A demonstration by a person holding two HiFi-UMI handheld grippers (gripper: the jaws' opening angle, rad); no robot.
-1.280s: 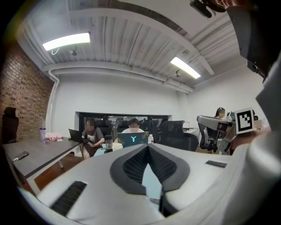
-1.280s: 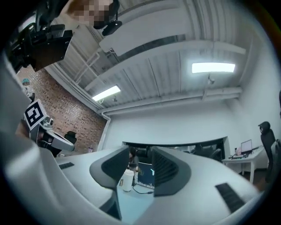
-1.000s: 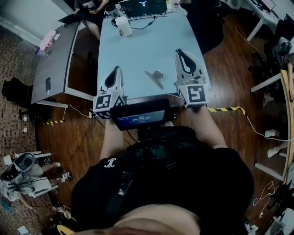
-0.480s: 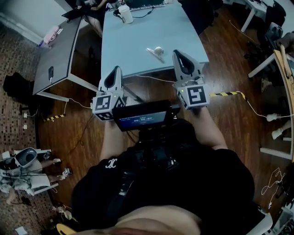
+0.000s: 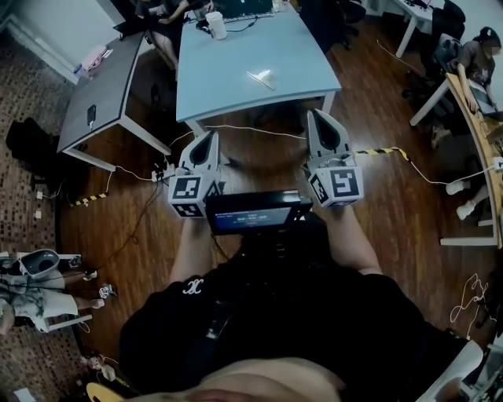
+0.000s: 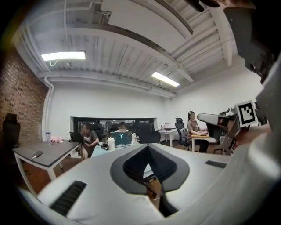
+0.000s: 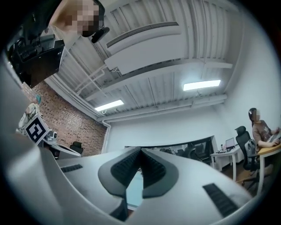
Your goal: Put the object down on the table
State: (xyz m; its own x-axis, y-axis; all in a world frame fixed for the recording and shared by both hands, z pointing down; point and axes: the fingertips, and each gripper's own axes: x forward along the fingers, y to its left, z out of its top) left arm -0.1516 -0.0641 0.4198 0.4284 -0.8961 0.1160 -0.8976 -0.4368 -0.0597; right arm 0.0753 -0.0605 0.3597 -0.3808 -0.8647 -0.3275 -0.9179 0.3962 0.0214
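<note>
The object [image 5: 259, 77], a small pale metal-looking piece, lies on the light blue table [image 5: 228, 86], free of both grippers. My left gripper [image 5: 211, 136] is held over the wooden floor in front of the table, well short of the object. Its jaws are shut with nothing between them, as the left gripper view [image 6: 147, 146] also shows. My right gripper [image 5: 317, 115] hangs beside the table's near right corner, also shut and empty; in the right gripper view [image 7: 140, 150] its pads meet at the tips.
A white cup [image 5: 215, 23] and a laptop [image 5: 240, 8] stand at the table's far end, where people sit. A grey desk [image 5: 102, 86] is on the left. Cables and a yellow-black strip [image 5: 381, 151] cross the floor. Another person sits at a desk [image 5: 471, 78] on the right.
Both grippers and the view have drawn back from the table; they were over its near edge and now hang above the floor. The object stays on the table.
</note>
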